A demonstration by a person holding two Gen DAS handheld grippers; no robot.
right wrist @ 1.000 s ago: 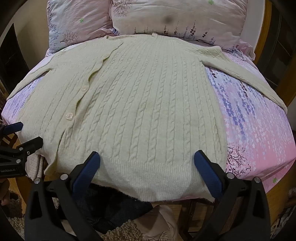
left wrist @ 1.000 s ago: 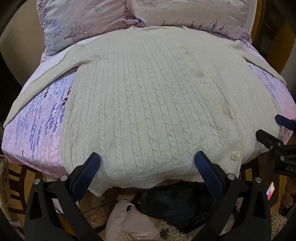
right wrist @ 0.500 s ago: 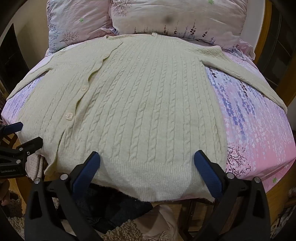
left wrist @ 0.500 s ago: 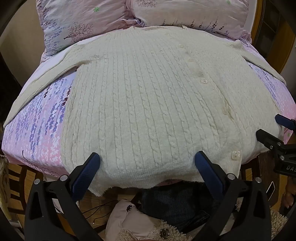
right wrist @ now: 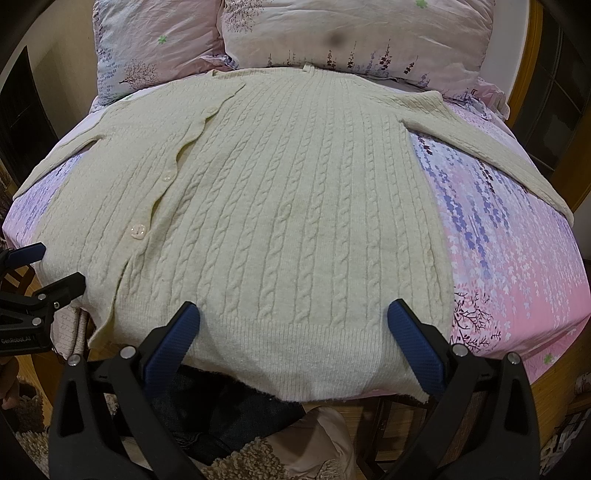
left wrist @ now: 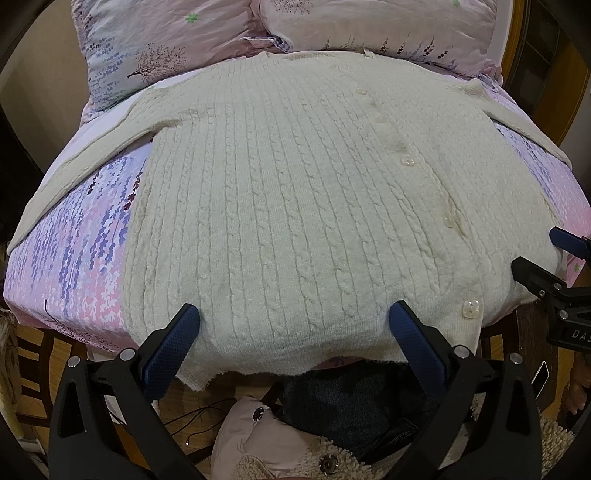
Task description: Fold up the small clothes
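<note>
While nothing has shifted, we hover both grippers (left wrist: 293,328) (right wrist: 291,326), jaws apart, over the flat cardigan (left wrist: 295,221), folding unstarted.

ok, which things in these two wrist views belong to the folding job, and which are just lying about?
Job:
- cream cable-knit cardigan, spread flat and buttoned on the bedsheet
- left gripper, open
- right gripper, open

Lying about:
- two floral pillows
- dark garment below the bed edge
- pinkish fleece-trimmed garment beside it

Left gripper (left wrist: 293,325) jaws spread wide, holding nothing; right gripper (right wrist: 293,325) likewise, level alongside.
</note>
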